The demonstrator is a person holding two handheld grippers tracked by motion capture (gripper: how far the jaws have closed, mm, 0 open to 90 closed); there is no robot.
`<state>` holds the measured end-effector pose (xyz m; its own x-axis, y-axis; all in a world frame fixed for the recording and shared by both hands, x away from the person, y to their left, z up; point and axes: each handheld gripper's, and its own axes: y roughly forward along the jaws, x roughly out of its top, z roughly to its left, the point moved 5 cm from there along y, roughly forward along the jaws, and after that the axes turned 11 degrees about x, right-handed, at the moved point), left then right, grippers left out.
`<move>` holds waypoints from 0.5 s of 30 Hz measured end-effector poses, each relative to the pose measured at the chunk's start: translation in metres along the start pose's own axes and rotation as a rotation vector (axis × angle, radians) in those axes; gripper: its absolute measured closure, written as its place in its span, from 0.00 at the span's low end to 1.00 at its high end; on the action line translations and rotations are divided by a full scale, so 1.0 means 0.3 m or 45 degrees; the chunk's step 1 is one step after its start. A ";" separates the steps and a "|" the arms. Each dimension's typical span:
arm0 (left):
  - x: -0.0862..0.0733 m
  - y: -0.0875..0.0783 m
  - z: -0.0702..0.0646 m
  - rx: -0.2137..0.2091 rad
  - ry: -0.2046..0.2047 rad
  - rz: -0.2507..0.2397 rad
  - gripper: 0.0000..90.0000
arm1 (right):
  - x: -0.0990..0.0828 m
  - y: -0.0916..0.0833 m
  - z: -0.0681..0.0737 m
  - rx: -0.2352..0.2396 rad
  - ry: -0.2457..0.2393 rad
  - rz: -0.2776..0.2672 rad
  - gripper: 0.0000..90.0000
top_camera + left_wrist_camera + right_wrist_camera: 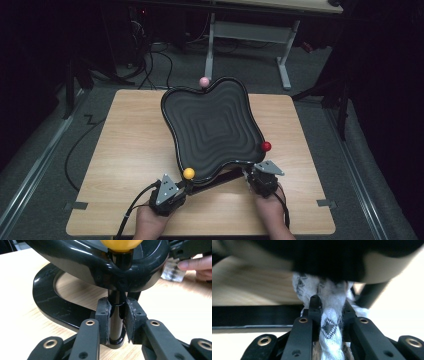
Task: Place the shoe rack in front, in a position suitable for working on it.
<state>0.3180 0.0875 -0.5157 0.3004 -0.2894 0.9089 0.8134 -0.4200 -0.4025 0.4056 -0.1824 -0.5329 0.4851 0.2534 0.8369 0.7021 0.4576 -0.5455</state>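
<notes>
High view: black wavy tray [212,127] on stand, tilted on wooden table [125,150]. Left gripper [186,186] right under yellow knob [189,173]; right gripper [248,176] at tray's near right edge, below red knob [266,146]. Pink knob [204,81] far beyond both.

Left gripper view: jaws clamped on dark post [116,320] under yellow knob [121,243].

Right gripper view: blurred; jaws pinching white patterned cloth [329,327], seemingly pressed under tray rim.

Risk: wiping push from right shifts tray, post slips from left jaws, tray tips; cloth could snag on stand.
</notes>
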 end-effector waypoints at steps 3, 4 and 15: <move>0.000 0.000 0.000 -0.001 0.001 0.000 0.83 | -0.004 0.004 -0.012 -0.003 0.009 0.003 0.86; 0.000 0.000 0.000 -0.001 0.001 0.000 0.83 | -0.004 0.004 -0.012 -0.003 0.009 0.003 0.86; -0.002 -0.001 0.002 -0.005 -0.003 0.001 0.83 | -0.016 0.016 0.010 0.074 0.006 0.023 0.84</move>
<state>0.3178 0.0882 -0.5159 0.3023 -0.2879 0.9087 0.8113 -0.4228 -0.4038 0.4051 -0.1790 -0.5396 0.5002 0.2578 0.8267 0.6619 0.5017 -0.5570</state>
